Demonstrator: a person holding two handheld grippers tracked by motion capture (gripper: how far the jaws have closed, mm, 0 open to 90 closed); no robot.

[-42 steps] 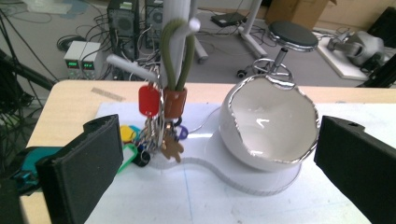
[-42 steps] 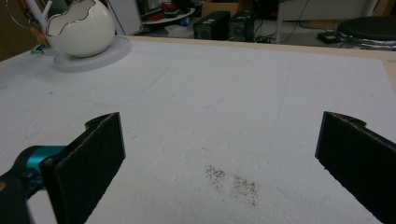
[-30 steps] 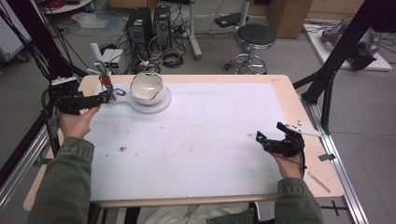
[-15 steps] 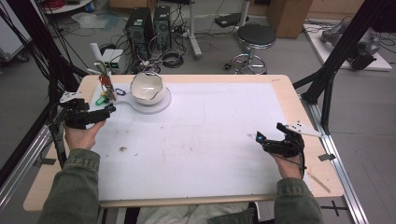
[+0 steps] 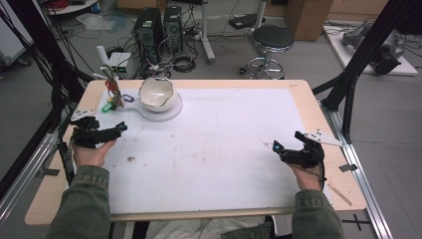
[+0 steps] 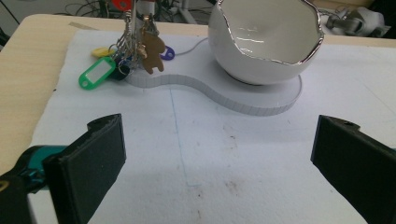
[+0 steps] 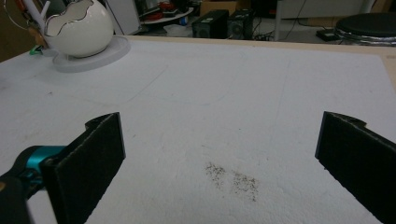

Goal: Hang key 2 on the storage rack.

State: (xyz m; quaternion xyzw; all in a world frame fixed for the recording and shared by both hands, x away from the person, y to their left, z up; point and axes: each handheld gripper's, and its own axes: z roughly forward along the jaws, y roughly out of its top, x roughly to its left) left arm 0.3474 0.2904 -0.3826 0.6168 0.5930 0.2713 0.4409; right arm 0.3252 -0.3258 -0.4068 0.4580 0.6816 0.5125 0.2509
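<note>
While both grippers are held low over the white mat [image 5: 224, 149], nothing is gripped: the left gripper [image 6: 217, 158] is seen with its black jaws spread wide, and the right gripper [image 7: 219, 158] is likewise spread wide over bare mat marked by a dark speckled stain [image 7: 231, 179]. A white bowl [image 6: 265, 39] shaped like a cracked eggshell, its jagged rim edged in silver, is set on the round end of a flat white base [image 6: 261, 100] at the far left of the table [image 5: 318, 107]. On the base's narrower end, a bunch of keys and tags [image 6: 133, 53] is hung from a small stand; a green tag [image 6: 97, 72] and a brown bear-shaped charm [image 6: 150, 51] can be made out.
</note>
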